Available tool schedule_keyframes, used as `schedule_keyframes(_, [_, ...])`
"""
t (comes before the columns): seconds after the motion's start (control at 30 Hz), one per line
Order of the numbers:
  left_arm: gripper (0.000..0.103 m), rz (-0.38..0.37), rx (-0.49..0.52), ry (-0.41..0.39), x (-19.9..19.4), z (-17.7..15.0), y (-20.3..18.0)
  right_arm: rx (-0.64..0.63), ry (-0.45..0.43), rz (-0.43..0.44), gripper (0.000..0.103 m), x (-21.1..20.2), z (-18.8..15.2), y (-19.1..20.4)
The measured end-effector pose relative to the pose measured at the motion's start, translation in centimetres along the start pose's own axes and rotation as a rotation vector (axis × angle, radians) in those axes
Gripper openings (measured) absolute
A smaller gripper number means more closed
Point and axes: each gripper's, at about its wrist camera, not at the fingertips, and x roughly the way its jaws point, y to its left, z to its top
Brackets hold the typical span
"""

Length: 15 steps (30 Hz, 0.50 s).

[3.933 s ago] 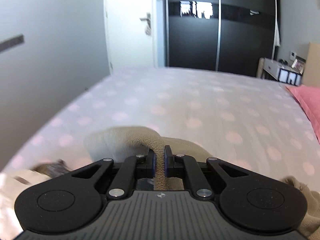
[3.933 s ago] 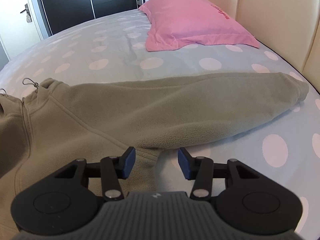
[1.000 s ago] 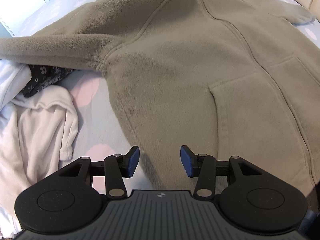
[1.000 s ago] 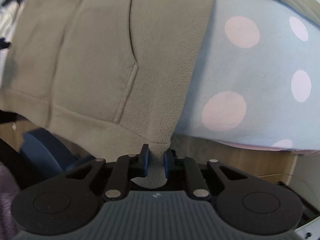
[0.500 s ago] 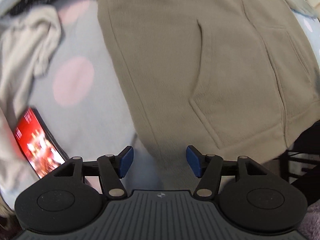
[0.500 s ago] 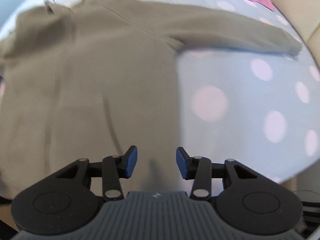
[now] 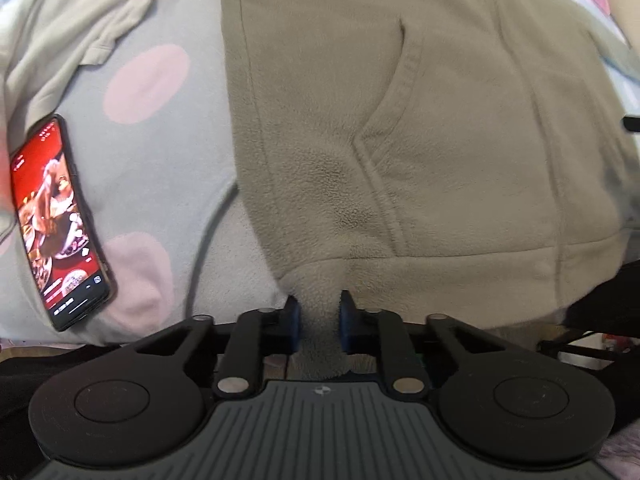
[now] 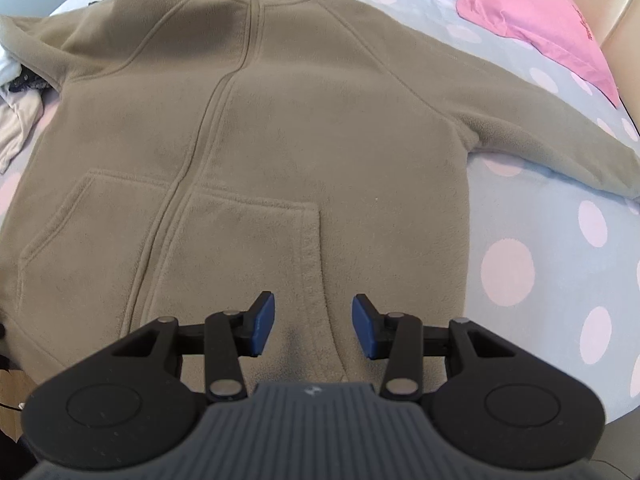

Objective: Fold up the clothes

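An olive fleece hoodie lies face up and spread flat on the polka-dot bed sheet, sleeves out to both sides. In the left wrist view its hem hangs at the bed's near edge. My left gripper is closing, and its blue pads press a pinched fold of the hem at the hoodie's left bottom corner. My right gripper stands open over the hoodie's lower right front, near the pocket, with nothing gripped between its fingers.
A phone with a lit red screen lies on the sheet left of the hoodie. A cream garment is bunched at the upper left. A pink pillow rests at the head of the bed.
My left gripper dropped to the hem's left corner and closed on it. My right gripper let go of the hem's right corner, opened and swung up over the hoodie's front.
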Motion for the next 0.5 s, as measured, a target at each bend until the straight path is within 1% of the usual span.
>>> schedule_keyframes(0.1, [0.013, -0.022, 0.038, 0.025, -1.6, -0.5, -0.7, 0.008, 0.008, 0.001, 0.046, -0.3, -0.7, -0.6])
schedule_keyframes(0.17, [0.013, 0.006, 0.1, 0.036, -2.2, -0.8, -1.9, 0.014, 0.015, -0.001, 0.046, -0.1, -0.8, -0.7])
schedule_keyframes(0.23, [0.013, 0.035, 0.122, 0.055, -1.4, -0.7, -2.2, 0.018, 0.026, -0.004, 0.046, 0.3, -0.8, -0.7])
schedule_keyframes(0.33, [0.014, 0.067, 0.116, 0.097, 0.2, -0.4, -2.4, 0.012, 0.034, -0.015, 0.046, 0.4, -0.7, -0.5])
schedule_keyframes(0.4, [0.02, 0.077, 0.122, 0.109, 0.6, -0.3, -2.6, 0.007, 0.03, -0.017, 0.046, 0.3, -0.7, -0.6])
schedule_keyframes(0.43, [0.02, 0.078, 0.129, 0.112, 0.4, -0.3, -2.7, 0.006, 0.031, -0.02, 0.046, 0.5, -0.6, -0.7])
schedule_keyframes(0.5, [0.026, 0.068, 0.142, 0.119, -0.3, -0.3, -2.6, 0.004, 0.034, -0.024, 0.046, 0.6, -0.5, -0.8])
